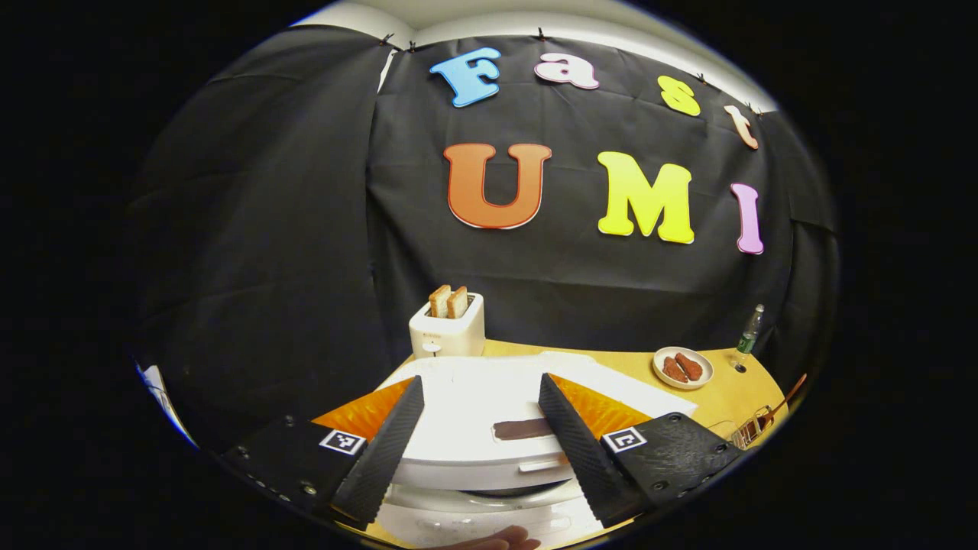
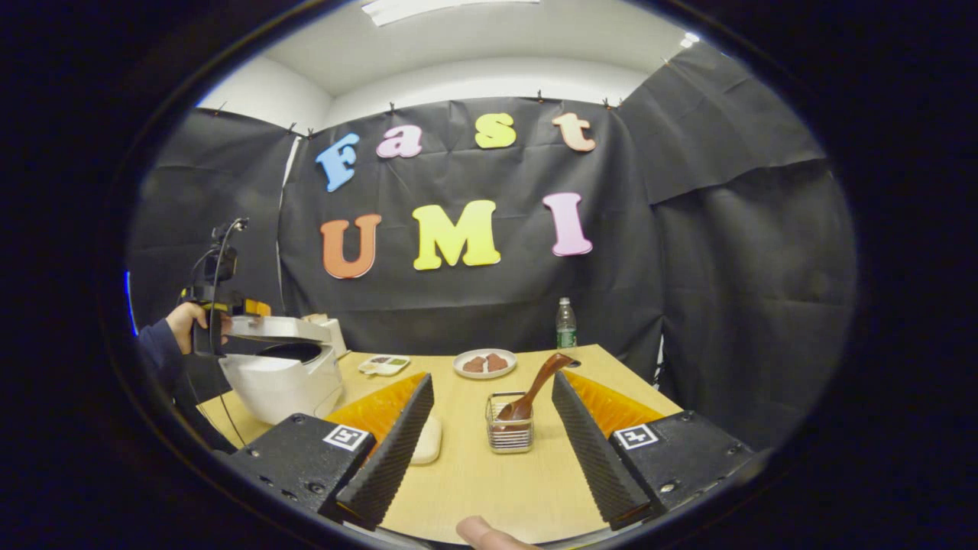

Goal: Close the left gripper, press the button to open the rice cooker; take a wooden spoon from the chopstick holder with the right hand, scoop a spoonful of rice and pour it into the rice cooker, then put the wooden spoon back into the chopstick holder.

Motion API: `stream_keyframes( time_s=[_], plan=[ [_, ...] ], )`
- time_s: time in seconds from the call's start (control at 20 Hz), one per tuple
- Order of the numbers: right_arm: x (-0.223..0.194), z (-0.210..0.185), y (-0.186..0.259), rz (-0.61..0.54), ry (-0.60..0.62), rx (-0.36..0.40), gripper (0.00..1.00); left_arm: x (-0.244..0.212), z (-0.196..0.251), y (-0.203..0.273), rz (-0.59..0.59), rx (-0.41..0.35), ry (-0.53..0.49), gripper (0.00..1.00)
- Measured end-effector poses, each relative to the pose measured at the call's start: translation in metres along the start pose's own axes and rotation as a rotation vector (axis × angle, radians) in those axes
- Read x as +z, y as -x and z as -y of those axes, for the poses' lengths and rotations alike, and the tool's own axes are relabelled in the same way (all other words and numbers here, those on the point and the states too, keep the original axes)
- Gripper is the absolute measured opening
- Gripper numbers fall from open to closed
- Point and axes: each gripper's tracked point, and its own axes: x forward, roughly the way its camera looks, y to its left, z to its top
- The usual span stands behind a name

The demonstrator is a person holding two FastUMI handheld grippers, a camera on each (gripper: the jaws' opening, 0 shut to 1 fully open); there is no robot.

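Standing: one wooden spoon [image 2: 535,388], one chopstick holder [image 2: 510,431].

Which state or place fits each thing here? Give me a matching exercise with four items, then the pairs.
Column 1:
1. rice cooker
2. wooden spoon
3. toast
4. bottle

Column 2:
A. standing at the table's far edge by the wall
B. sticking up out of the toaster
C. lid partly raised
D. leaning in the chopstick holder

Pairs: 1-C, 2-D, 3-B, 4-A
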Motion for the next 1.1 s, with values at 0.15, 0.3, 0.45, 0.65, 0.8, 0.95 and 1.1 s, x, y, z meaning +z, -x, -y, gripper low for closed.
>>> stream_keyframes(
  time_s=[0.15, 0.3, 0.45, 0.65, 0.8, 0.95, 1.1],
  plan=[
    [0.004, -0.005, 0.004, 0.012, 0.022, 0.015, 1.00, -0.011, -0.001, 0.004, -0.004, 0.006, -0.007, 0.98],
    [0.003, -0.003, 0.005, 0.011, 0.020, 0.009, 1.00, -0.023, 0.000, 0.005, -0.027, 0.017, -0.027, 0.98],
    [0.003, -0.004, 0.005, 0.006, 0.017, 0.009, 1.00, -0.030, 0.001, 0.007, -0.035, 0.031, -0.014, 0.96],
    [0.006, -0.007, 0.010, 0.013, 0.027, 0.018, 0.99, -0.037, 0.008, 0.011, -0.040, 0.033, -0.013, 0.96],
    [0.011, -0.007, 0.014, 0.025, 0.048, 0.020, 1.00, -0.049, 0.013, 0.012, -0.051, 0.037, -0.020, 0.96],
    [0.019, -0.011, 0.016, 0.029, 0.055, 0.030, 1.00, -0.062, 0.011, 0.014, -0.078, 0.039, -0.018, 0.97],
    [0.029, -0.014, 0.021, 0.038, 0.069, 0.035, 1.00, -0.062, 0.012, 0.019, -0.092, 0.037, -0.014, 0.97]
  ],
)
